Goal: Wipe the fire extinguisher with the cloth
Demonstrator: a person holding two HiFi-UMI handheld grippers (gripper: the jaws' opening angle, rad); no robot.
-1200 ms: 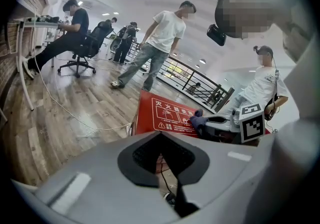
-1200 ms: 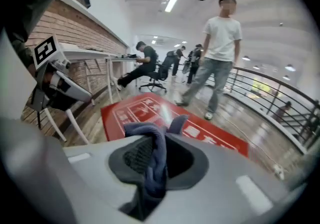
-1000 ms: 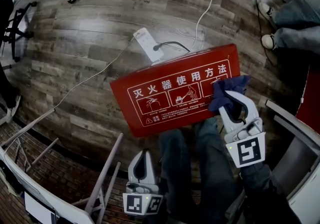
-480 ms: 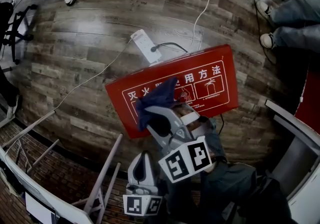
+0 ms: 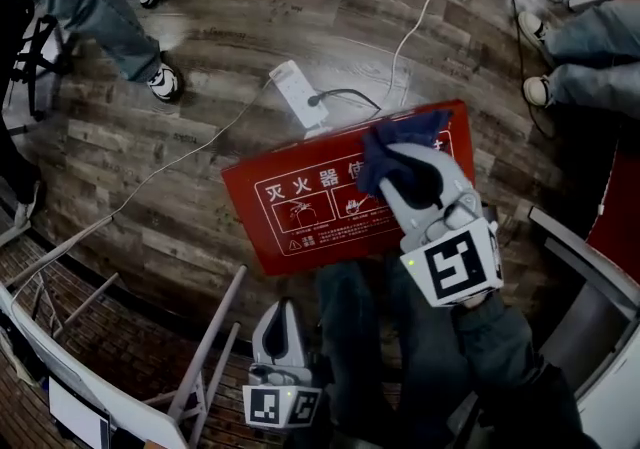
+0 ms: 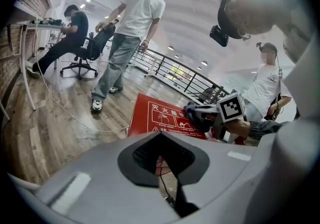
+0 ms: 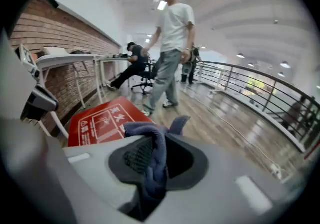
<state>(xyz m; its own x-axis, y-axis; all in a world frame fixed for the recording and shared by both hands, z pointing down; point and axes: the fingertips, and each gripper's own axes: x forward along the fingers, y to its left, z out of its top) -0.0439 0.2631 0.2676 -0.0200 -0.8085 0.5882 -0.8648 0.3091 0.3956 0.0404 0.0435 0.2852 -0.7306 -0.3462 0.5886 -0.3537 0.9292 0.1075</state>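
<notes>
One red fire extinguisher box (image 5: 320, 207), one blue cloth (image 5: 398, 135), one white power strip (image 5: 298, 92), two claws, the left claw (image 5: 283, 313) and right claw (image 5: 400, 172), and three bystanders: one standing (image 6: 132, 38), two seated.

Our right tongs (image 5: 398, 169), at centre right of the frame, pinch a dark blue cloth (image 5: 400, 137). Our left tongs (image 5: 280, 311), at bottom centre, rest with jaws together.

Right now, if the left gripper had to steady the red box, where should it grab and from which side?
Probably the near-left corner rim of the red box, approached from the person's left. Its top is a broad flat panel, so only the edge offers a pinch. The right gripper, shut on the cloth, covers the right half; the left gripper hangs nearest that corner.
</notes>
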